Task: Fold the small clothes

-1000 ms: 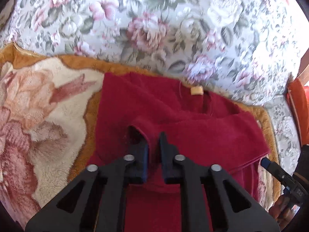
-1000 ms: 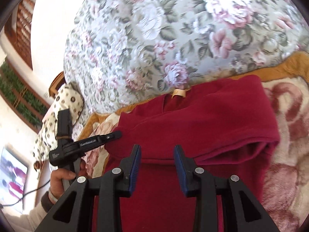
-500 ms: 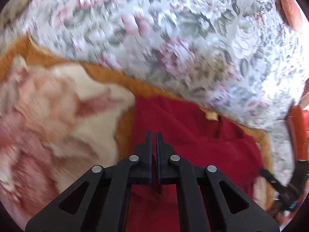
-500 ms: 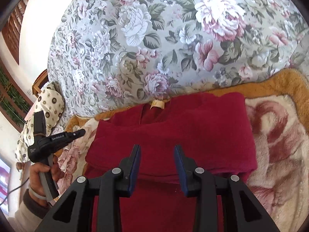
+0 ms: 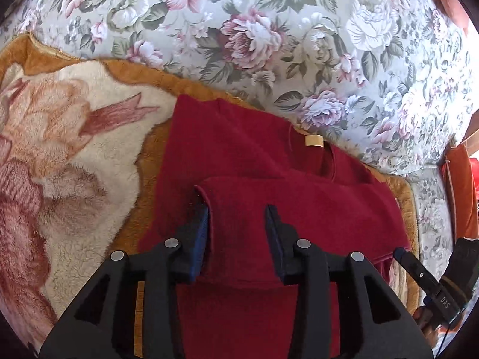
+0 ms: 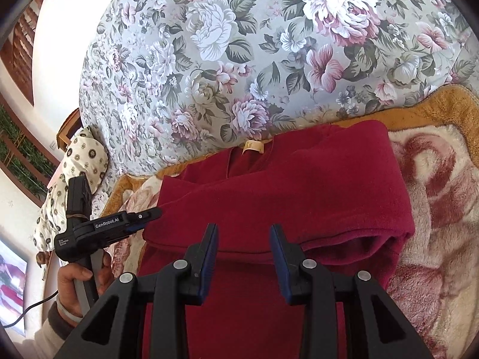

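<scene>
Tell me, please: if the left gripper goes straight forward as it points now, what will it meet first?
Most likely the red garment: the open left gripper already has the folded flap between its fingers. Beyond lie the neck label and the floral cover; depth is unclear.

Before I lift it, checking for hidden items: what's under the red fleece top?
The red fleece top lies on a cream-and-orange plush blanket. Whatever is directly beneath the fabric is covered.

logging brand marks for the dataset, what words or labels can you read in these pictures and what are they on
"GenRobot.AI": side of the left gripper, seen from the right wrist.
"DAS": body of the right gripper, seen from the left wrist.
Small print lower on the left gripper: too small to read.
Tan neck tag on the red sweater: mark too blurred to read.
</scene>
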Demonstrator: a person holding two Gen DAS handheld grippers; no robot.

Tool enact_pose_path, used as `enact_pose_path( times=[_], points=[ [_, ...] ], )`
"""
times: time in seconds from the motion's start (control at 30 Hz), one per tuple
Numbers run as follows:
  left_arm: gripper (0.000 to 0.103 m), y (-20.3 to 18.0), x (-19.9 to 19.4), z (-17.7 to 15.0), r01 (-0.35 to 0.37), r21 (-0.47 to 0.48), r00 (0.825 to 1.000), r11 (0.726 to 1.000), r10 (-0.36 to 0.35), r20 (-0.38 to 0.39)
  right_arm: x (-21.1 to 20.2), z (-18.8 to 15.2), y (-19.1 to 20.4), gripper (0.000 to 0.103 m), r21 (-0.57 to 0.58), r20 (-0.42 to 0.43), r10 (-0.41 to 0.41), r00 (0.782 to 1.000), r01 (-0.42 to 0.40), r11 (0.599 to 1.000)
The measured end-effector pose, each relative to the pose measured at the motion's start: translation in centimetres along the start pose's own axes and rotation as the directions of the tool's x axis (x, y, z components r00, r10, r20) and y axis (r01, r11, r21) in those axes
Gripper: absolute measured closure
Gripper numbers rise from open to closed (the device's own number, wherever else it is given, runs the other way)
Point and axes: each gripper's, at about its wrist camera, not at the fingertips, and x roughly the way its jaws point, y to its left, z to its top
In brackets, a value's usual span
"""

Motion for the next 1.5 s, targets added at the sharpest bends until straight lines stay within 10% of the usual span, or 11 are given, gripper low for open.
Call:
enact_pose_path(
  times=[0.27,0.37,0.7,0.9,1.07,1.2,1.3,1.5],
  points=[
    [0.068,-0.6,1.1,-0.3,-0.048,0.008,0.998,0.999,0.048,-0.045,-0.6,-0.5,-0.7,0.069,0.033,0.013,0.017,1.000,-0.018,0.999],
    [0.101,-1.8,1.1,0.0,0.028,0.041,0.999,0.999,-0.027,-0.030,-0.6,-0.7,-1.2,0.069,0.056,0.021,0.010,1.000,-0.011,0.998],
    [0.101,-1.7,-2.2,5.3,-0.004,0.072,0.993,0.997,-0.005,0.120,-1.1,2.1,-0.7,0.070,0.028,0.083,-0.065,0.994,0.063,0.998],
    [0.102,1.9,1.0,3.1,-0.054,0.001,0.998,0.999,0.054,-0.016,3.5,0.7,-2.7,0.069,0.062,-0.083,-0.123,0.989,0.129,0.990],
    [0.101,2.4,0.8,2.0,-0.051,-0.017,0.999,0.999,0.051,-0.017,0.3,1.1,-1.6,0.070,0.022,0.007,-0.130,0.991,0.130,0.991],
    [0.067,2.1,-0.8,2.0,-0.086,-0.007,0.996,0.996,0.086,0.022,0.4,1.7,-1.9,0.070,-0.031,0.002,-0.223,0.975,0.223,0.974],
    [0.065,1.6,-2.3,1.4,-0.105,0.011,0.994,0.994,0.105,0.044,2.2,1.0,-3.2,0.070,-0.024,-0.115,-0.263,0.958,0.262,0.965],
    [0.041,-0.1,-5.9,-1.4,-0.131,0.090,0.987,0.987,0.121,0.109,-3.6,-0.5,0.3,0.070,-0.065,-0.015,-0.275,0.961,0.273,0.960]
  ],
)
